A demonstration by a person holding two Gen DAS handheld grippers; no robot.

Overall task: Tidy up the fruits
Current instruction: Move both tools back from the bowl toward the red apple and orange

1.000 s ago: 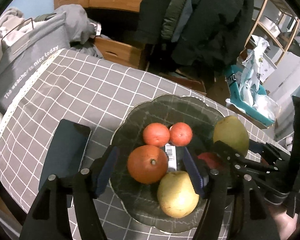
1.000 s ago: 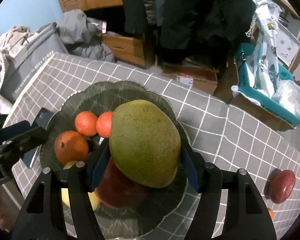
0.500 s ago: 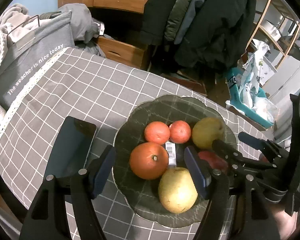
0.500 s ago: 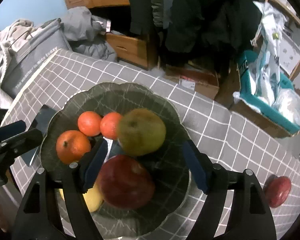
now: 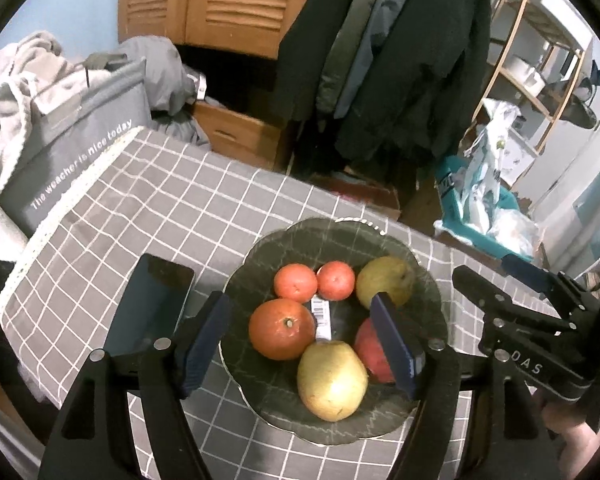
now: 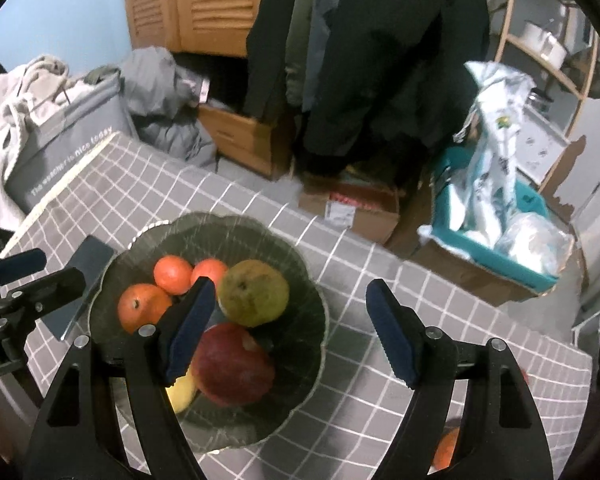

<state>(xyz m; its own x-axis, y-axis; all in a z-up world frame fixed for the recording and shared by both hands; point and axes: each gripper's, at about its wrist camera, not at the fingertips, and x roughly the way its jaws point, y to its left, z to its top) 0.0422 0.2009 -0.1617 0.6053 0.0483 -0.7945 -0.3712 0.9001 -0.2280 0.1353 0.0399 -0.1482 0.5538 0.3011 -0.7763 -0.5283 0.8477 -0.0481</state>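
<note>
— Why are both tools just hanging above the dark scalloped glass plate [image 5: 424, 276]?

— They look done with it for now. The left tool [image 5: 306, 344] is spreading its jaws and there's nothing between them; the yellow pear [image 5: 332, 380] nearest us and the big orange [image 5: 282, 328] lie below it on the plate. The right tool [image 6: 288, 328] stands about half open, holding nothing either.

— So the fruit is all gathered?

— Mostly, I'd say. The red apple [image 6: 234, 364], the green-brown mango [image 6: 254, 292] and two small tangerines [image 5: 296, 282] sit bunched in the plate's middle, touching, so they can't roll off. But another orange fruit [image 6: 446, 450] lies by the near right edge of the grey checked tabletop [image 5: 148, 200].

— And that dark phone [image 5: 152, 308]?

— Flat, just left of the plate, out of the way. Beyond the far edge it's only a grey laundry bag [image 5: 80, 140] and hanging coats [image 5: 380, 48].
</note>
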